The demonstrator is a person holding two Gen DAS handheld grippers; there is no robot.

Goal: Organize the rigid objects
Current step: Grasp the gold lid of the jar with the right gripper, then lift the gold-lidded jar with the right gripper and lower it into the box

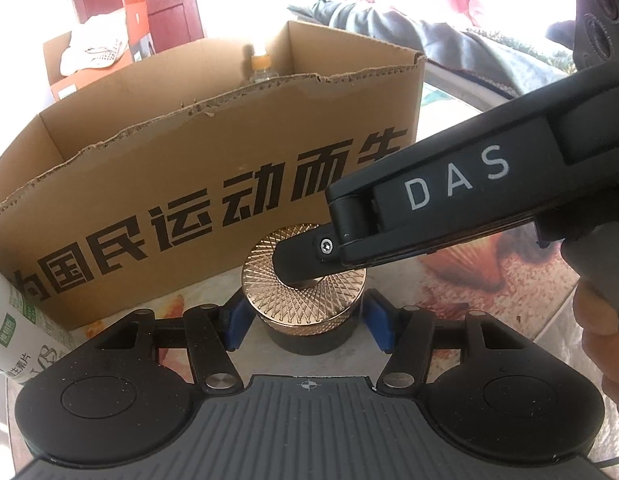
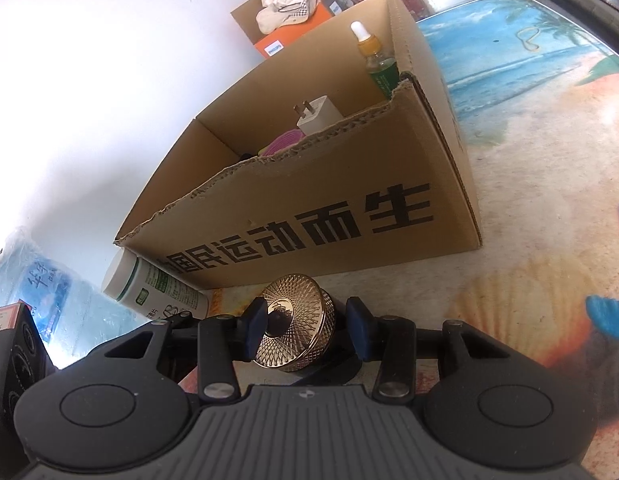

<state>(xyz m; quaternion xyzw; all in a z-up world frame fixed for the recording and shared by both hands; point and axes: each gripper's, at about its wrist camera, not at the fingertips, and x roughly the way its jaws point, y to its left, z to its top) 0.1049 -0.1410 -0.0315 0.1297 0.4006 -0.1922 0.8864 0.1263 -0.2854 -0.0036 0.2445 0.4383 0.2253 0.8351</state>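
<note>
My left claw (image 1: 303, 320) pinches jar (image 1: 303, 292) base on surface (image 1: 489, 280), at 6 o'clock from carton (image 1: 229, 184). My right claw (image 2: 307, 324) pinches gold lid. Dropper bottle (image 2: 375, 60), charger (image 2: 317, 114) boxed; jar, white bottle (image 2: 157, 288) left.

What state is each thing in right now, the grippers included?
gold-lidded jar: upright, lid on
left gripper: shut on the jar
right gripper: one finger across the lid, grip unclear
cardboard box: open on top
dropper bottle: upright in box, capped
white canister: lying on its side
</note>
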